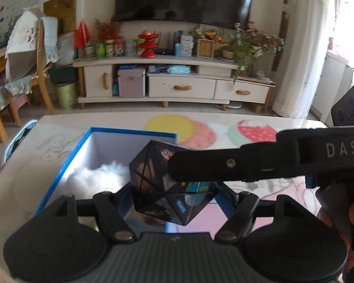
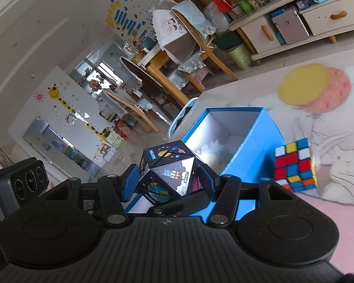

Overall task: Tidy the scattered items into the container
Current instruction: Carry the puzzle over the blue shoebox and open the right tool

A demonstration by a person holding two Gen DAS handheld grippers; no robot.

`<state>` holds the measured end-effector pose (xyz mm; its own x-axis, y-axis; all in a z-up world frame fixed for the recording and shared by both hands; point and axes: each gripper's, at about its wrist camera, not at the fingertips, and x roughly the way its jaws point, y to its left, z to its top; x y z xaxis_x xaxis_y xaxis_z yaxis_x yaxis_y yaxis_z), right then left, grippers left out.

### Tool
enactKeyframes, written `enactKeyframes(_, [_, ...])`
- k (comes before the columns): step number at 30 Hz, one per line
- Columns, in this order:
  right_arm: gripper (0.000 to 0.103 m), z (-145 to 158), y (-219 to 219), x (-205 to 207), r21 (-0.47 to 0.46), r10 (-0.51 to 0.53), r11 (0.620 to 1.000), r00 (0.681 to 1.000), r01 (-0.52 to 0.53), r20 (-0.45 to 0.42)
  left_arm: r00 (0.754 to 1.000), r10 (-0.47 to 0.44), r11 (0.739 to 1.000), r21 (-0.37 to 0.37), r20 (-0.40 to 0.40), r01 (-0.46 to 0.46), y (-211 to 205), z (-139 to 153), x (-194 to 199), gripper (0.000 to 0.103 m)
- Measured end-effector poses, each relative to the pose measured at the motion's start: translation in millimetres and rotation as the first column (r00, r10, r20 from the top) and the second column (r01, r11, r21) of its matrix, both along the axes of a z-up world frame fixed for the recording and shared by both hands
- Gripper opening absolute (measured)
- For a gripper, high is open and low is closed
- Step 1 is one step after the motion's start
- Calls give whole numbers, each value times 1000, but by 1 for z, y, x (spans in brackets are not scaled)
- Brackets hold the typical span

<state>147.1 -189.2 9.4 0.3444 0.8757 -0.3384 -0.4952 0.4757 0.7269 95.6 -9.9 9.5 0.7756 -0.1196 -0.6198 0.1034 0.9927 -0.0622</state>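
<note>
A black space-print folding cube (image 2: 170,174) is clamped between the blue pads of my right gripper (image 2: 169,182), held in the air at the near edge of the open blue box (image 2: 254,139). In the left wrist view the same cube (image 1: 167,184) hangs over the blue box (image 1: 66,165), with a right gripper finger (image 1: 224,167) reaching in from the right. White fluff (image 1: 99,176) lies inside the box. My left gripper (image 1: 174,198) is open around the cube, its fingers apart from it. A colourful Rubik's cube (image 2: 295,165) stands on the table right of the box.
The table has a printed cover with a yellow and pink balloon picture (image 2: 311,87). A TV cabinet (image 1: 177,82) stands beyond the table. Chairs (image 2: 195,47) and a dining table stand at the left. A pink area (image 2: 318,224) of the cover lies near the right.
</note>
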Motion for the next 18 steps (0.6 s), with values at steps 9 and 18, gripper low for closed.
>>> enactKeyframes(9, [70, -12, 37, 4, -79, 1, 997, 1000, -3, -25, 998, 38, 999, 5, -42, -38, 20, -21, 8, 72])
enactKeyframes(18, [68, -18, 44, -2, -118, -8, 993, 1000, 5, -25, 997, 46, 999, 9, -54, -46, 27, -27, 3, 77])
